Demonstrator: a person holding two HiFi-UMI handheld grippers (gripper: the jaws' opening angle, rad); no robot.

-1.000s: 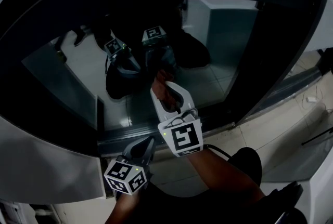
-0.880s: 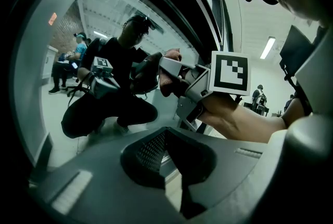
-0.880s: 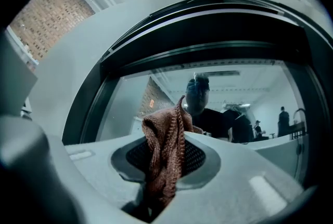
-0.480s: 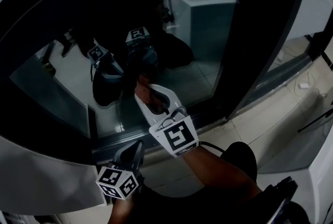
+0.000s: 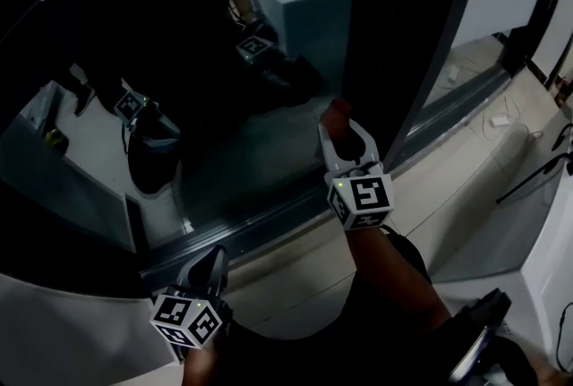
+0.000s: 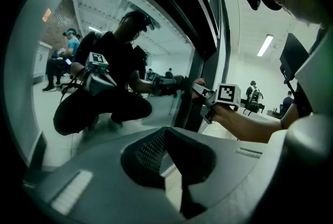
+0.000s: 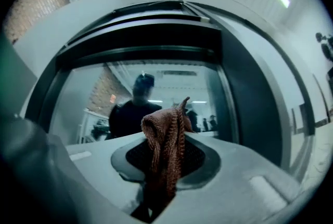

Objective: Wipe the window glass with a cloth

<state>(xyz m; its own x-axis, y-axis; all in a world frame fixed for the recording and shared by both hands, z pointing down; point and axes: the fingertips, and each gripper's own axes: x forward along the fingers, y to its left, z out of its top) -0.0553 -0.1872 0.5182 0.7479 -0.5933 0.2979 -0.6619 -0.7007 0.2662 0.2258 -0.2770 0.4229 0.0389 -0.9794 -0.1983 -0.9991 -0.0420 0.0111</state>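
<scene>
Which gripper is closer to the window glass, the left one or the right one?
Right. The right gripper holds the cloth up at the window glass; the left gripper sits lower, away from it.

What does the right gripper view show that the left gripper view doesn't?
Right gripper view only: a brown cloth pinched between the jaws of the right gripper, seen close up and facing the window.

Left gripper view only: the left gripper with its jaws together on nothing, plus the right gripper from the side with the forearm behind it.

Both: the window glass, its dark frame, and the person's reflection in the glass.
</scene>
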